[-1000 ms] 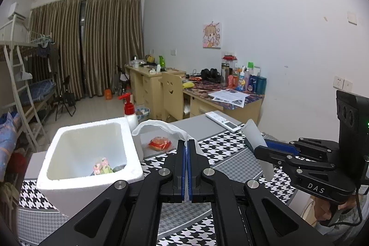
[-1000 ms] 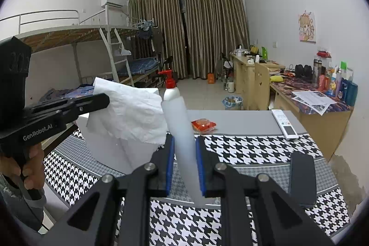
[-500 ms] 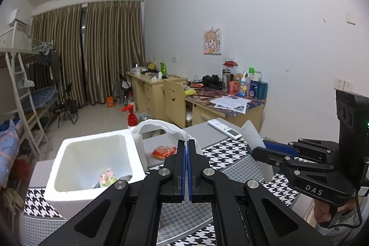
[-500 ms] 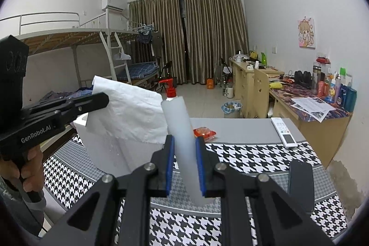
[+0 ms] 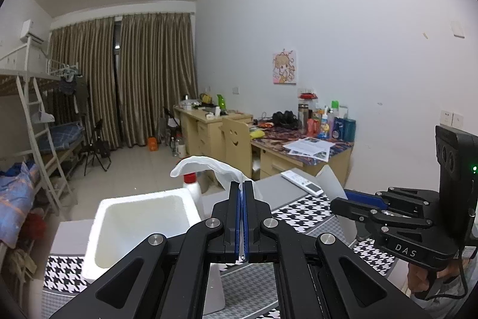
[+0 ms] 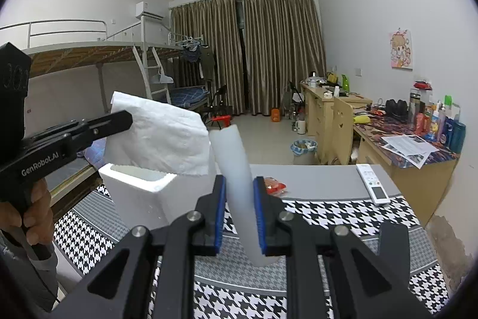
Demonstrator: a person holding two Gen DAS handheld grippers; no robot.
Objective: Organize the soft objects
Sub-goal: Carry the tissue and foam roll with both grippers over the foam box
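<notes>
A white soft cloth (image 6: 161, 136) is stretched in the air between both grippers above the table. My left gripper (image 5: 241, 184) is shut on one end of it (image 5: 209, 166); in the right wrist view that gripper (image 6: 125, 117) holds the cloth's upper left corner. My right gripper (image 6: 239, 187) is shut on the other end, rolled into a white tube (image 6: 239, 178); it shows at the right of the left wrist view (image 5: 343, 199). A white foam box (image 5: 140, 220) stands open on the table below the cloth, also in the right wrist view (image 6: 140, 190).
The table has a houndstooth cloth (image 6: 343, 217). On it lie a red packet (image 6: 273, 184) and a white remote (image 6: 372, 183). A red-capped spray bottle (image 5: 191, 184) stands behind the box. Desks (image 6: 403, 145) run along the right wall; a bunk bed (image 6: 89, 56) stands left.
Both grippers have risen with the cloth still held. The foam box and table sit lower in both views, and the box's contents have dropped out of sight.
</notes>
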